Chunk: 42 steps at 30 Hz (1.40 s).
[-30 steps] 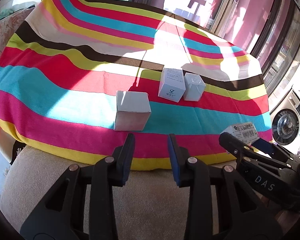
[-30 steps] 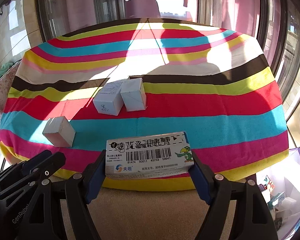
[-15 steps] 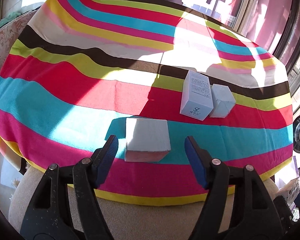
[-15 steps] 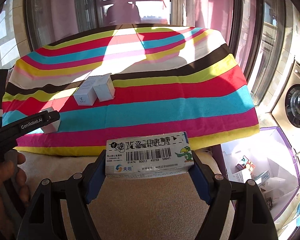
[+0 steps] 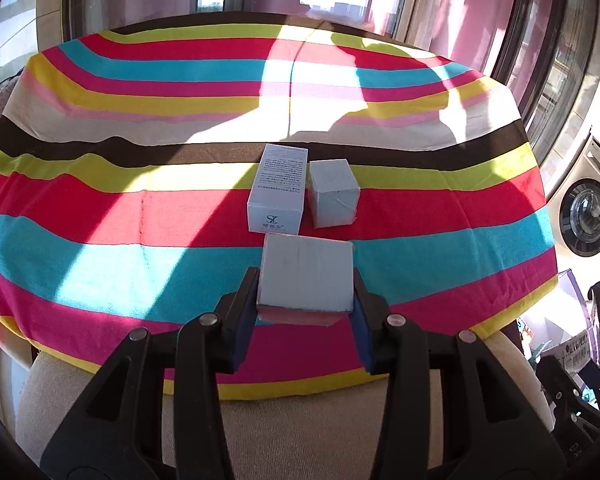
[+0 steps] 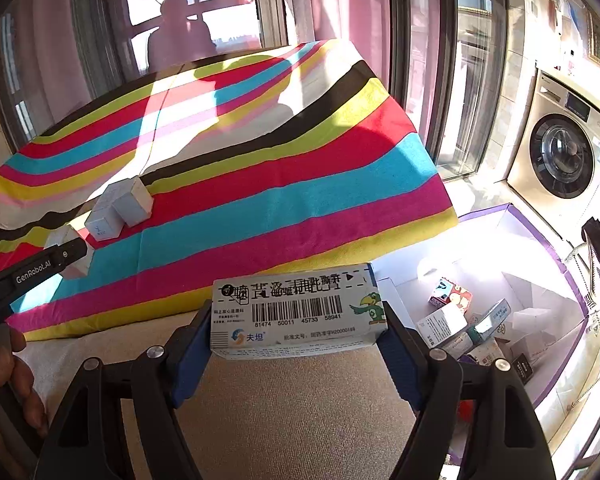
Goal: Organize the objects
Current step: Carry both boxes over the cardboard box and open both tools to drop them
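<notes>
The striped desk (image 5: pixel 100 208) is the landmark; beyond its right edge a purple-rimmed bin (image 6: pixel 540 224) already holds packets. The right gripper (image 6: pixel 298 338) pinches a barcoded medicine box (image 6: pixel 296 312): carry it level over the bin. At the desk's near edge the left gripper (image 5: pixel 305 292), its fingers having just closed, clamps a grey box (image 5: pixel 306 272); lift it straight up, clear of the two boxes behind.

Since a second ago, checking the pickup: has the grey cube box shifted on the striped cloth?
Yes. The grey cube box now sits just before the two white boxes, clamped between the left gripper fingers.
</notes>
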Tool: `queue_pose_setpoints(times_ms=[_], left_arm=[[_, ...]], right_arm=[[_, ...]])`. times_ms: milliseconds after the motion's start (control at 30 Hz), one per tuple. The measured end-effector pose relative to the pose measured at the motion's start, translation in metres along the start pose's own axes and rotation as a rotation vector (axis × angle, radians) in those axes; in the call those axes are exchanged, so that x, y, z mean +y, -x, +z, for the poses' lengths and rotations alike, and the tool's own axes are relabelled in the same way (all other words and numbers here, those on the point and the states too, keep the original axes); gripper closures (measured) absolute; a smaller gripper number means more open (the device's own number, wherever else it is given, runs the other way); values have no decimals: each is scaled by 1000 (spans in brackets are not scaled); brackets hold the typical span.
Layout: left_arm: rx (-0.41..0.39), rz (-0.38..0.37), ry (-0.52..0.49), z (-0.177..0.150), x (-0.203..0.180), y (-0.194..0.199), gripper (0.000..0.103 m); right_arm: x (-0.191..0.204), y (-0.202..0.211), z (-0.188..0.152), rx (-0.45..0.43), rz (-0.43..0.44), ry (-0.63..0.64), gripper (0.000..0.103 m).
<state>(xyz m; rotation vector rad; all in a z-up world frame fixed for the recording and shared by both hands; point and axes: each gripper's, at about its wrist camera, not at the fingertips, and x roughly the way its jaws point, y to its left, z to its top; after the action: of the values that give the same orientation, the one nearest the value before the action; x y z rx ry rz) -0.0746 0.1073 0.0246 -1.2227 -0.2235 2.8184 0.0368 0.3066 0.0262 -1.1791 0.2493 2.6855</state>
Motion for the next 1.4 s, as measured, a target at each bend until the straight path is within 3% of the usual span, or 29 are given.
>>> queue_pose_setpoints(times_ms=[433,667,1300,1367,1400], left_arm=[[69,-200,-111,-15,-87,4,57],[119,-346,-145,-25,-124,4,57],[209,-568,-245,-47,-203,-1,57],[217,-588,-254,-48,-208,-2,53],[217,-589,-259,-48,-209,-2,47]], right_arm=[[-63,-2,0,22,-153,-114,26],[-99,-2,-3,34,-241,-161,26],[-171,9,-11,56,-450,-276,26],[-173,10,-10,58,-459,-286,25],[-173,10,-10,60,-462,-291,25]])
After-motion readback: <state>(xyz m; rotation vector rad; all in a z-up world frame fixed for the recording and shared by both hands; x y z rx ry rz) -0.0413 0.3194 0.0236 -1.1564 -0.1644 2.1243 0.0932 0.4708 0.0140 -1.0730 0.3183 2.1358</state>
